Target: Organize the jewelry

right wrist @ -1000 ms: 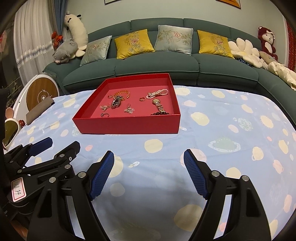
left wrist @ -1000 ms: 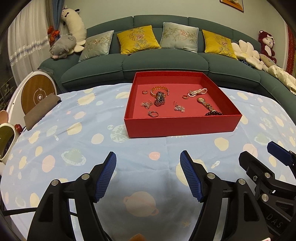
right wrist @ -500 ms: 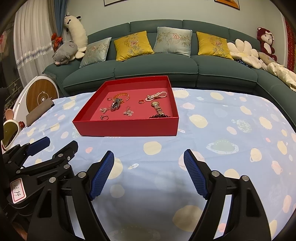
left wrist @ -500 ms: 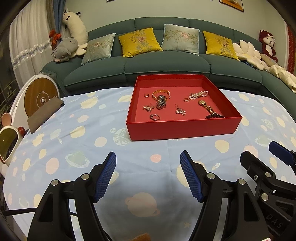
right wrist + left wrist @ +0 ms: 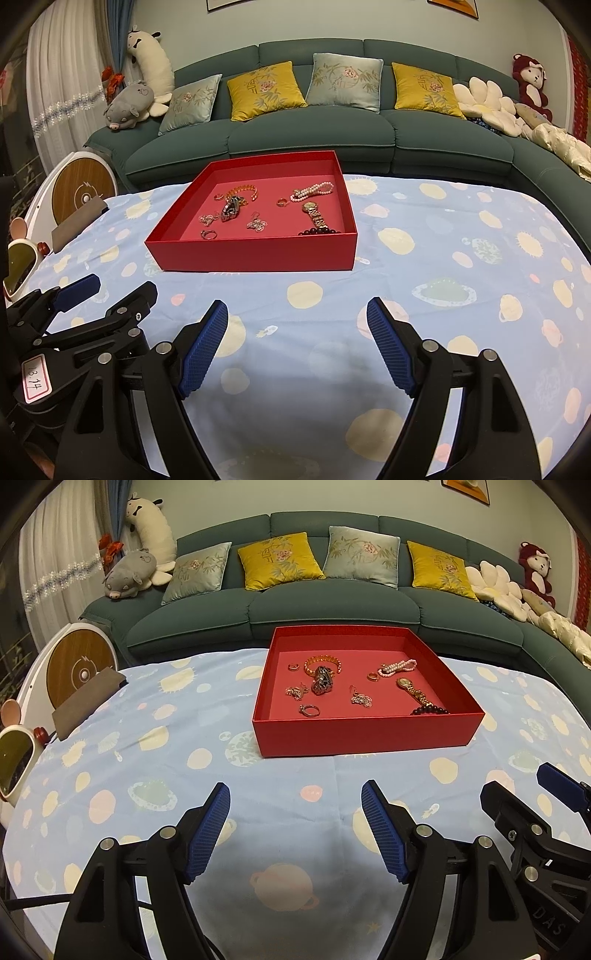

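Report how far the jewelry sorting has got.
Done: nothing visibly sorted; the pieces lie scattered in the red tray. In hand: nothing; the left gripper and right gripper hang open above the tablecloth. Left: the gold watch, pearl bracelet, rings and the rest.

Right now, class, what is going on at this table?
A person holds two grippers above the blue patterned tablecloth, short of the shallow red cardboard tray. The left gripper and right gripper are both open and empty. The gold wristwatch, pink pearl bracelet and other jewelry lie untouched inside.
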`<act>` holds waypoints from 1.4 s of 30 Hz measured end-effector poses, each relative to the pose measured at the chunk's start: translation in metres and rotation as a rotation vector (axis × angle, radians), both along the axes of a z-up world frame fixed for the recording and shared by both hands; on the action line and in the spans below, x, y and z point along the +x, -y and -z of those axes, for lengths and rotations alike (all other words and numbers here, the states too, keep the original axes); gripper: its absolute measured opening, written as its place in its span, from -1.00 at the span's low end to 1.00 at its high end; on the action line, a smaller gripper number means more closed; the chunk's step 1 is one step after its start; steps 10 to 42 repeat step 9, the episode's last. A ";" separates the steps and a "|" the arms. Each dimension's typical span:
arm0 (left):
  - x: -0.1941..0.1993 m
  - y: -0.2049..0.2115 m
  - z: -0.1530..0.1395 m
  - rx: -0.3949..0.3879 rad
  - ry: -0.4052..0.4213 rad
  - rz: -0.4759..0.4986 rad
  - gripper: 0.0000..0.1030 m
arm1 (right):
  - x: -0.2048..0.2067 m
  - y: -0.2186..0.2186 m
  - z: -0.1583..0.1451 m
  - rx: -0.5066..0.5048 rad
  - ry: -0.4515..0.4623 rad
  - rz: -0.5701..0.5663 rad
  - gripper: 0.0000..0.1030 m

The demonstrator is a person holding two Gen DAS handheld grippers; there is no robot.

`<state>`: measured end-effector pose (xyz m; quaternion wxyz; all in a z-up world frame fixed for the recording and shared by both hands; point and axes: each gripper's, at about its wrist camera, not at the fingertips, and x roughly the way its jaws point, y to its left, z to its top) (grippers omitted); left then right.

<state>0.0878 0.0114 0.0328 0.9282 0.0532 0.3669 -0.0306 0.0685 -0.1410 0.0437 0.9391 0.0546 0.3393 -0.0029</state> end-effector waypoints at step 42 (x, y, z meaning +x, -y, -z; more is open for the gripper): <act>-0.002 0.001 0.000 0.007 0.007 -0.012 0.38 | 0.000 -0.002 0.000 -0.005 0.000 0.008 0.49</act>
